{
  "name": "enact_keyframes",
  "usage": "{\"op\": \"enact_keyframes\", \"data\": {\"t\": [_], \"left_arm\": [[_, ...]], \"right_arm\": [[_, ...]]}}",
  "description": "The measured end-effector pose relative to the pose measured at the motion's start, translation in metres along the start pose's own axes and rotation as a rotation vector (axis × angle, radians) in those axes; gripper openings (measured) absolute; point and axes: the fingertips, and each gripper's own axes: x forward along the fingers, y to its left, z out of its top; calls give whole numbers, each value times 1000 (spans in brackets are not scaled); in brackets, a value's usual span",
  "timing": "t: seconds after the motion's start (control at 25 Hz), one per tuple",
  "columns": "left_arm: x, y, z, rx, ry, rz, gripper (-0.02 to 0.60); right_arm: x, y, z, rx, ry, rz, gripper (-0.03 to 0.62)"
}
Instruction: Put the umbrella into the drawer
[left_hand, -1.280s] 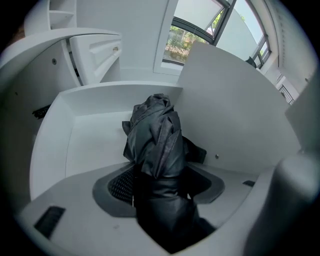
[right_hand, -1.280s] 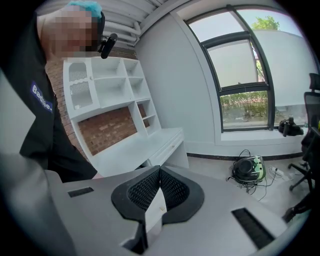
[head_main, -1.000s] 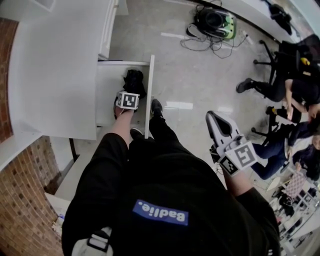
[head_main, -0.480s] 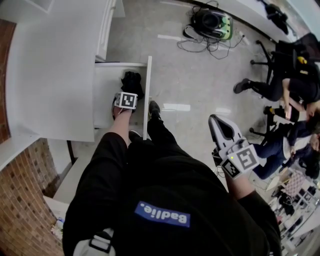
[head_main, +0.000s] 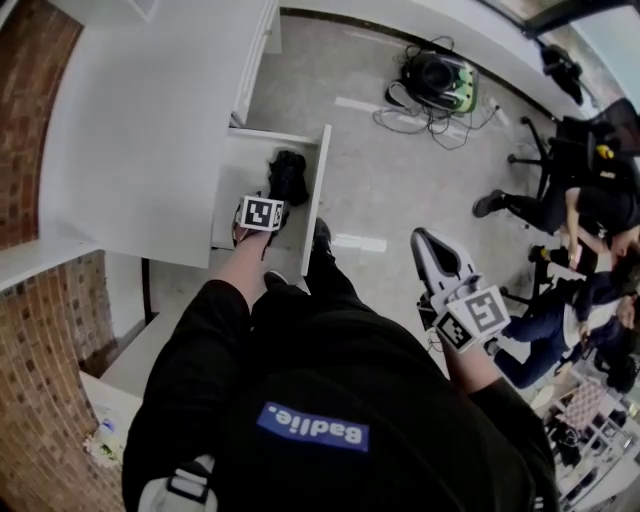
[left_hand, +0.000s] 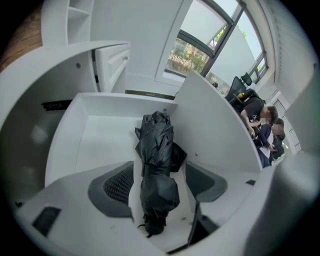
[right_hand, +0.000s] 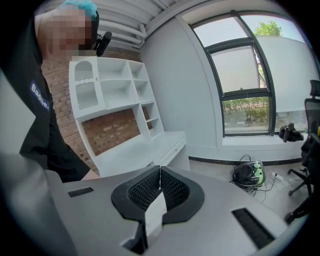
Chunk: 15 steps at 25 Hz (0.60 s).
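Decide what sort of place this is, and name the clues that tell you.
Probably a shared office or workroom: a white desk with a pulled-out drawer, a white shelf unit, and people seated by swivel office chairs near big windows.

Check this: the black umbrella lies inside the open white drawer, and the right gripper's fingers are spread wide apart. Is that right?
Not quite. The fingers of the right gripper are closed together on nothing, as the right gripper view shows. The black umbrella does lie inside the open white drawer.
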Motion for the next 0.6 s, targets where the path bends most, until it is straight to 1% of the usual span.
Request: {"op": "enact_keyframes", "data": {"t": [0.08, 0.28, 0.44, 0.6], "left_arm": [[-22, 2, 6, -7, -59, -11, 326], [-83, -6, -6, -2, -122, -54, 297], [-136, -13, 4, 17, -224, -82, 271], [-191, -21, 10, 18, -333, -94, 238]], "right_arm": [[9, 15, 7, -6, -25, 31, 31], [19, 60, 21, -24, -68, 111, 30], [26, 87, 32, -33, -106, 165, 30], [33, 112, 33, -28, -126, 206, 31]]}}
